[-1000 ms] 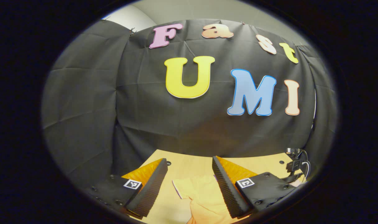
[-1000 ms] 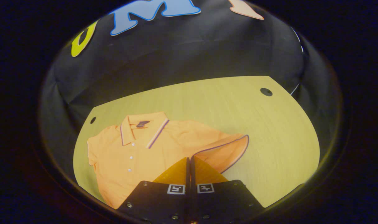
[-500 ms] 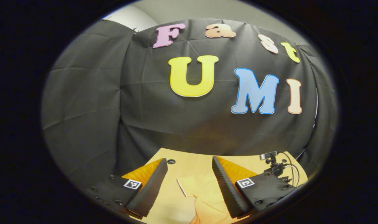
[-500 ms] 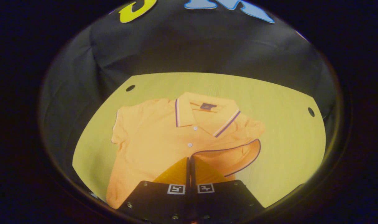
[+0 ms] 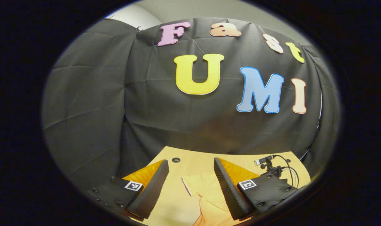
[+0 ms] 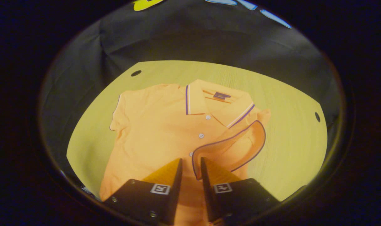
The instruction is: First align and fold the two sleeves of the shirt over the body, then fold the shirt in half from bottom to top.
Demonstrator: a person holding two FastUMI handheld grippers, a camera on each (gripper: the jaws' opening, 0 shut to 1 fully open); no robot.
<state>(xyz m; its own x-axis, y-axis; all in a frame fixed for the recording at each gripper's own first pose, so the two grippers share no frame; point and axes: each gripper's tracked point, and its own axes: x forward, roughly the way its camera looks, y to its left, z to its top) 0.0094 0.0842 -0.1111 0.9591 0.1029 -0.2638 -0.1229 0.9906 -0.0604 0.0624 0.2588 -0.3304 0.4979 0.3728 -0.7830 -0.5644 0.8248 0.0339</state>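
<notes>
Nearest, the right hand-held gripper [image 6: 190,166] stands slightly parted, the sleeve [image 6: 231,147] edge just beyond its tips at 1 o'clock. Beyond, the orange shirt [image 6: 159,131] lies flat on the bench [image 6: 291,125], collar at 12 o'clock. The left hand-held gripper [image 5: 190,172] is wide open, gripping nothing.

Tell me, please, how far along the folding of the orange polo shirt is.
Early. The right claw has parted its fingers, leaving the purple-trimmed right sleeve over the orange polo shirt body, still curled and not flat. The other sleeve lies spread on the wooden table; the left claw hangs open near it. The bottom-to-top fold remains undone.
</notes>
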